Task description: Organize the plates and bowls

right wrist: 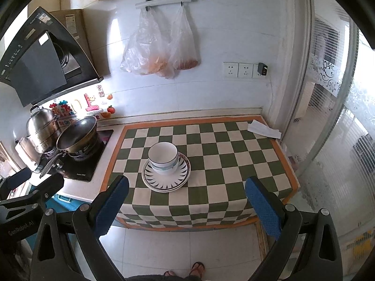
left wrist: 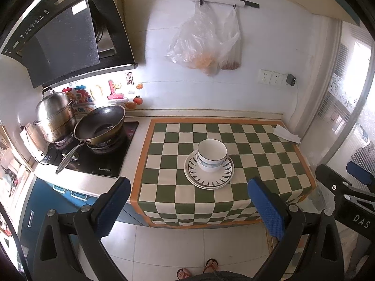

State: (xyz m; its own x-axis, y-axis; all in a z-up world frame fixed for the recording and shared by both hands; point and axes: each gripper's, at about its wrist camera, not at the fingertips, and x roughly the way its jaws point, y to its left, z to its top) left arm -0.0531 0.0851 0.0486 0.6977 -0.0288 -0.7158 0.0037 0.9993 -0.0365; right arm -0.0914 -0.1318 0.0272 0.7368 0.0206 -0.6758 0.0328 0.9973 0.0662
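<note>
Near the middle of both frames, on the checkered cloth [left wrist: 257, 145] that covers the counter [left wrist: 138, 135], sits the whole stack: a white bowl [left wrist: 212, 154] with a blue band, upright, resting on a patterned plate [left wrist: 209, 172], with the rim of a second plate showing just under it. The stack looks already gathered, so my guess is the job is close to done or about to shift the pile as one.

Both tools hang off the near edge of the counter, over the floor, and touch nothing. The left tool [left wrist: 188, 207] has its blue pads wide apart and empty; the right tool [right wrist: 187, 207] is likewise spread and empty. In the left wrist view the stack lies straight ahead, slightly right of centre between the fingers. In the right wrist view it lies ahead and left of centre. Neither is clearly nearer. The plates are round, so no long axis matters; a grip would meet the rim from the near side.

Open cloth rings the stack on every side. A folded white paper [right wrist: 263, 128] lies at the far right corner, well apart. The wok [left wrist: 100, 124] and steamer pot [left wrist: 55, 117] stand on the stove at the left, also well apart.
</note>
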